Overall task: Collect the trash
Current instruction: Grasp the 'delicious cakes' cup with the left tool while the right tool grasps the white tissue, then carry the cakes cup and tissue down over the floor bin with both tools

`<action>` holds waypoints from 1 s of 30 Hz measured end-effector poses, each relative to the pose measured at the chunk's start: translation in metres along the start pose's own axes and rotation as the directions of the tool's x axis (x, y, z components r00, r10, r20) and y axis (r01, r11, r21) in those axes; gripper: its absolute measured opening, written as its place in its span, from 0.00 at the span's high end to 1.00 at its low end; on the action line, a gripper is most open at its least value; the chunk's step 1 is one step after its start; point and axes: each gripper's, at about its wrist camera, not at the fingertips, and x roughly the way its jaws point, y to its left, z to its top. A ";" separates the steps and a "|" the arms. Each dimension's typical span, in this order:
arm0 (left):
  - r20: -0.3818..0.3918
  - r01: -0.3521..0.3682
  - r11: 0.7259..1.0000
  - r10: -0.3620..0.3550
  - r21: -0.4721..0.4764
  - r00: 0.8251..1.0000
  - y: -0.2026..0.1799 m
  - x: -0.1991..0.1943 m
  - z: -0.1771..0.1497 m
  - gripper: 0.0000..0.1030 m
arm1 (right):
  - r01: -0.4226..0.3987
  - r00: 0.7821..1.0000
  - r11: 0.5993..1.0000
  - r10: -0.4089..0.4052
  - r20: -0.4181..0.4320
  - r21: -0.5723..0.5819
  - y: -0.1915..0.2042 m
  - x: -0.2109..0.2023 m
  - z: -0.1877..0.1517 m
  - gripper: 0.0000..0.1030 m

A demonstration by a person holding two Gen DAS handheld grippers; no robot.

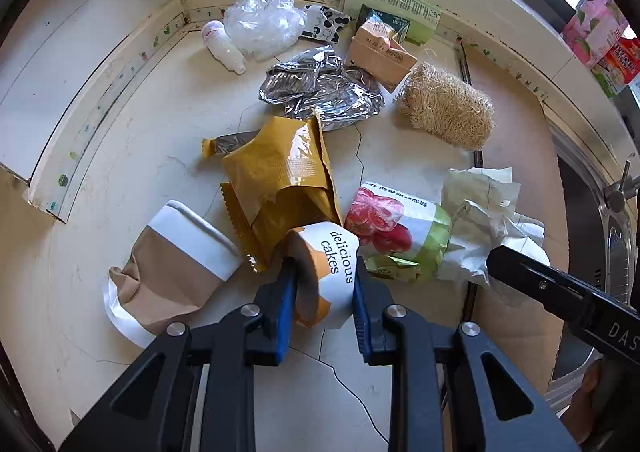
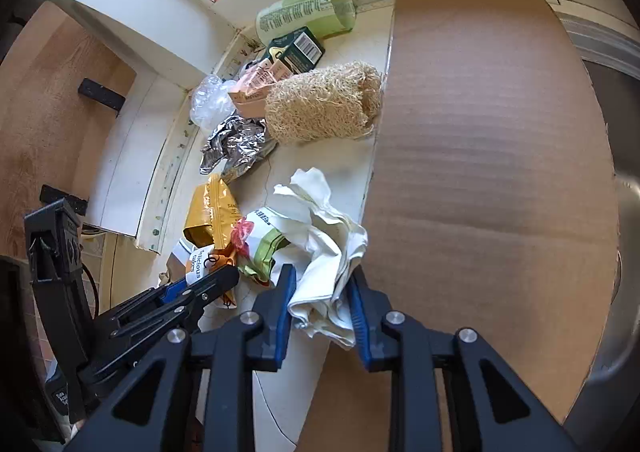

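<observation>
Trash lies on a cream counter. My left gripper (image 1: 325, 272) is shut on a white and orange "delicious cakes" wrapper (image 1: 334, 276); the left gripper also shows in the right wrist view (image 2: 208, 280). My right gripper (image 2: 322, 286) is shut on a crumpled white paper (image 2: 328, 248), seen in the left wrist view (image 1: 480, 219) beside a strawberry packet (image 1: 394, 230). A yellow snack bag (image 1: 280, 179), silver foil (image 1: 320, 89), a loofah (image 1: 448, 105) and a paper cup (image 1: 176, 256) lie around.
A clear plastic bag (image 1: 262, 21), a small white bottle (image 1: 222, 45), a tan carton (image 1: 378, 49) and a green tube (image 1: 390, 3) sit by the back wall. A brown cardboard sheet (image 2: 492, 171) covers the right side. A steel sink (image 1: 612, 252) is at far right.
</observation>
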 end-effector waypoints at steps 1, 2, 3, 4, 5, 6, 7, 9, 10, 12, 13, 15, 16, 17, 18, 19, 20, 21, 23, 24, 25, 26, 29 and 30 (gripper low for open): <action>0.005 0.001 1.000 -0.001 -0.004 1.000 0.002 -0.003 -0.002 0.78 | 0.002 1.000 1.000 -0.002 0.006 -0.005 0.001 -0.002 -0.001 0.77; 0.008 0.003 1.000 -0.003 -0.007 1.000 0.004 -0.006 -0.003 0.78 | 0.003 1.000 1.000 -0.003 0.013 -0.011 0.003 -0.004 -0.002 0.77; 0.013 0.008 1.000 -0.008 -0.008 1.000 0.006 -0.010 -0.005 0.78 | 0.004 1.000 1.000 -0.004 0.022 -0.016 0.005 -0.007 -0.004 0.77; 0.015 0.011 1.000 -0.010 -0.007 1.000 0.007 -0.013 -0.006 0.78 | 0.004 1.000 1.000 -0.004 0.028 -0.019 0.006 -0.009 -0.005 0.77; 0.019 0.012 1.000 -0.012 -0.005 1.000 0.007 -0.017 -0.008 0.78 | 0.004 0.999 1.000 -0.003 0.034 -0.023 0.008 -0.013 -0.007 0.77; 0.027 0.014 1.000 -0.014 -0.002 1.000 0.008 -0.023 -0.011 0.78 | 0.002 0.999 1.000 -0.001 0.041 -0.026 0.010 -0.016 -0.009 0.77; 0.032 0.017 1.000 -0.017 0.000 0.999 0.009 -0.027 -0.012 0.78 | 0.001 0.999 1.000 0.000 0.046 -0.029 0.011 -0.019 -0.011 0.77; 0.048 0.027 1.000 -0.028 0.006 0.998 0.011 -0.040 -0.019 0.78 | -0.001 0.998 0.999 0.003 0.059 -0.035 0.015 -0.026 -0.016 0.77; 0.053 0.032 0.999 -0.032 0.009 0.998 0.012 -0.045 -0.020 0.78 | -0.005 0.998 0.999 0.007 0.064 -0.037 0.017 -0.029 -0.019 0.77; 0.066 0.043 0.999 -0.044 0.017 0.997 0.013 -0.057 -0.028 0.78 | -0.013 0.997 0.999 0.017 0.077 -0.042 0.022 -0.039 -0.026 0.77; 0.071 0.045 0.999 -0.046 0.022 0.996 0.014 -0.064 -0.031 0.78 | -0.016 0.996 0.999 0.019 0.082 -0.044 0.024 -0.043 -0.029 0.77; 0.085 0.048 0.998 -0.051 0.035 0.995 0.016 -0.076 -0.040 0.78 | -0.021 0.995 0.999 0.025 0.096 -0.050 0.030 -0.053 -0.037 0.77; 0.092 0.052 0.998 -0.056 0.043 0.994 0.017 -0.084 -0.045 0.78 | -0.021 0.994 0.998 0.027 0.102 -0.054 0.033 -0.058 -0.042 0.77; 0.095 0.055 0.997 -0.060 0.048 0.994 0.018 -0.089 -0.049 0.78 | -0.023 0.994 0.998 0.029 0.109 -0.057 0.037 -0.064 -0.048 0.77; 0.100 0.059 0.997 -0.065 0.056 0.993 0.019 -0.095 -0.054 0.78 | -0.025 0.993 0.998 0.032 0.113 -0.059 0.040 -0.068 -0.053 0.77; 0.103 0.060 0.996 -0.067 0.063 0.992 0.018 -0.099 -0.057 0.78 | -0.028 0.993 0.998 0.035 0.115 -0.061 0.044 -0.072 -0.059 0.77; 0.109 0.060 0.995 -0.068 0.074 0.992 0.020 -0.106 -0.062 0.78 | -0.029 0.992 0.998 0.036 0.117 -0.062 0.047 -0.076 -0.066 0.77; 0.114 0.060 0.995 -0.069 0.085 0.991 0.022 -0.112 -0.067 0.78 | -0.030 0.992 0.998 0.037 0.121 -0.061 0.052 -0.080 -0.073 0.77; 0.128 0.061 0.992 -0.075 0.107 0.989 0.026 -0.126 -0.078 0.78 | -0.031 0.991 0.997 0.039 0.128 -0.064 0.061 -0.088 -0.087 0.77; 0.134 0.061 0.991 -0.077 0.119 0.988 0.028 -0.133 -0.083 0.78 | -0.029 0.990 0.997 0.037 0.133 -0.065 0.065 -0.091 -0.094 0.77; 0.140 0.061 0.989 -0.080 0.135 0.987 0.030 -0.141 -0.090 0.78 | -0.024 0.989 0.998 0.034 0.141 -0.065 0.071 -0.094 -0.102 0.77; 0.145 0.062 0.987 -0.084 0.147 0.986 0.033 -0.146 -0.094 0.78 | -0.018 0.988 0.998 0.028 0.150 -0.067 0.077 -0.097 -0.111 0.77; 0.164 0.063 0.980 -0.095 0.191 0.982 0.042 -0.167 -0.113 0.78 | -0.005 0.984 0.998 0.016 0.176 -0.065 0.094 -0.105 -0.135 0.77; 0.169 0.064 0.978 -0.099 0.200 0.981 0.044 -0.173 -0.118 0.78 | -0.003 0.983 0.998 0.014 0.182 -0.062 0.100 -0.107 -0.144 0.77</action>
